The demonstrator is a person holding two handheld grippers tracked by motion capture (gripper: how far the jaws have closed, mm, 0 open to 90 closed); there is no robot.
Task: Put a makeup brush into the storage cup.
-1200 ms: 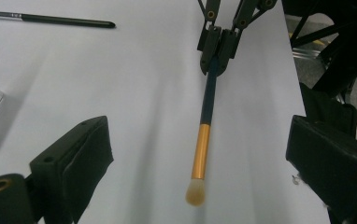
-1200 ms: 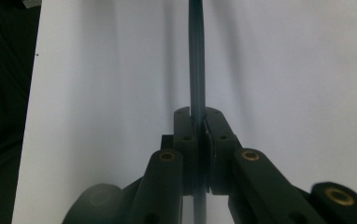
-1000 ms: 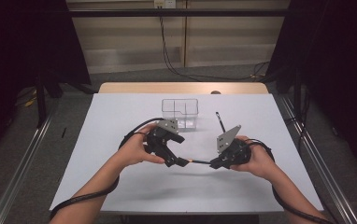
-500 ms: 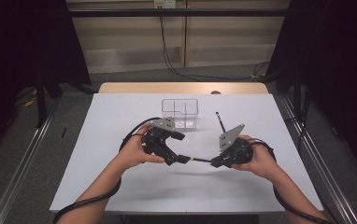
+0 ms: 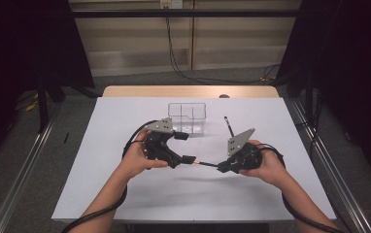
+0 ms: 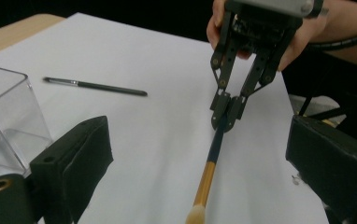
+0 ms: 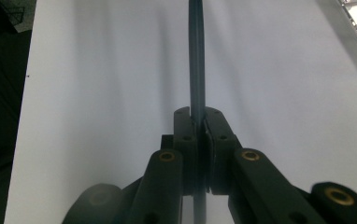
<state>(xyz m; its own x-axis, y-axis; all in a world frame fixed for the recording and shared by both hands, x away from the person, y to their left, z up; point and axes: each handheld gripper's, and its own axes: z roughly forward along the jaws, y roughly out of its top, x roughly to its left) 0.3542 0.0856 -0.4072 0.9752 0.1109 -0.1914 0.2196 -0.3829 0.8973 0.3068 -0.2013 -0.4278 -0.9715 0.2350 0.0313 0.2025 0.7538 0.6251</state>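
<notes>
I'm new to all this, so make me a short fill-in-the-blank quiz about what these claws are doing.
1. The right claw is clamped on a ____ with a gold band.
2. The left claw has its jaws ____.
3. A second brush lies flat on the ____ table.
4. The clear box stands near the ____ claw.

Missing words: brush; open; white; left

The left gripper [image 5: 185, 147] has shifted slightly toward the brush [image 5: 205, 164] that the right gripper [image 5: 221, 168] clamps. The brush's tip now sits between its spread jaws.
</notes>
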